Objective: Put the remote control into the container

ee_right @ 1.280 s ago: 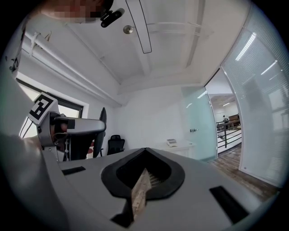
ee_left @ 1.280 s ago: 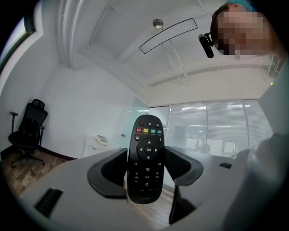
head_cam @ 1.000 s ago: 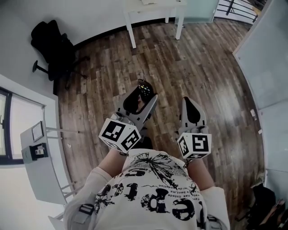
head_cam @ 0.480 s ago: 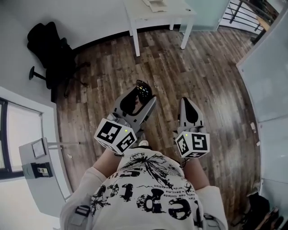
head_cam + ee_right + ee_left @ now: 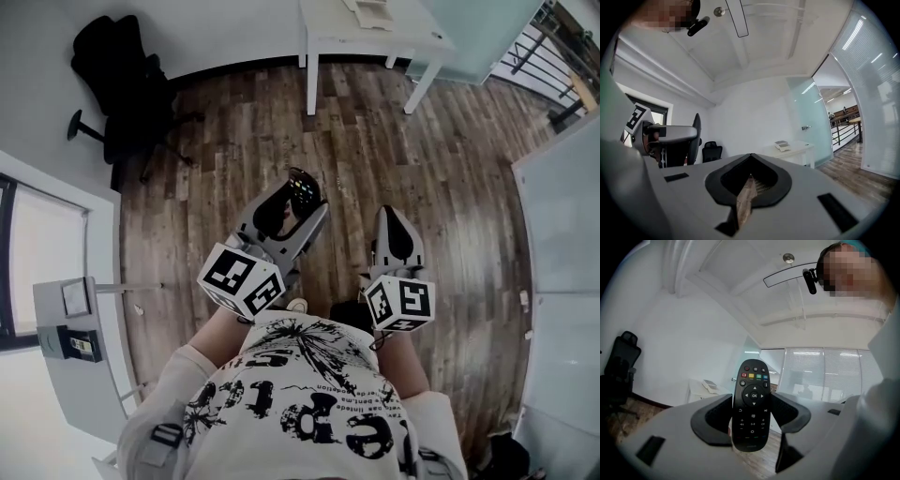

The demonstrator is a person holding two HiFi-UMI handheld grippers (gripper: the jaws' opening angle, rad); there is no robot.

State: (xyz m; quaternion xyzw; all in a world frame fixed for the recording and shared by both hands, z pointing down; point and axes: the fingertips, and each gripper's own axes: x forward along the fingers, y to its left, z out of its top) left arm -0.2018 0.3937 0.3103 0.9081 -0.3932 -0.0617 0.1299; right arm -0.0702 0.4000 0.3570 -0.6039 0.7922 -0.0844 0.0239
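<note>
While the left gripper point(image 5: 298, 199) pinches the remote control point(image 5: 751, 404) and the right gripper point(image 5: 394, 217) is pressed together, empty, picking up seems done; no container is visible, so placing is left.

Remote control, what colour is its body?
Black remote control, best seen in the left gripper view.
</note>
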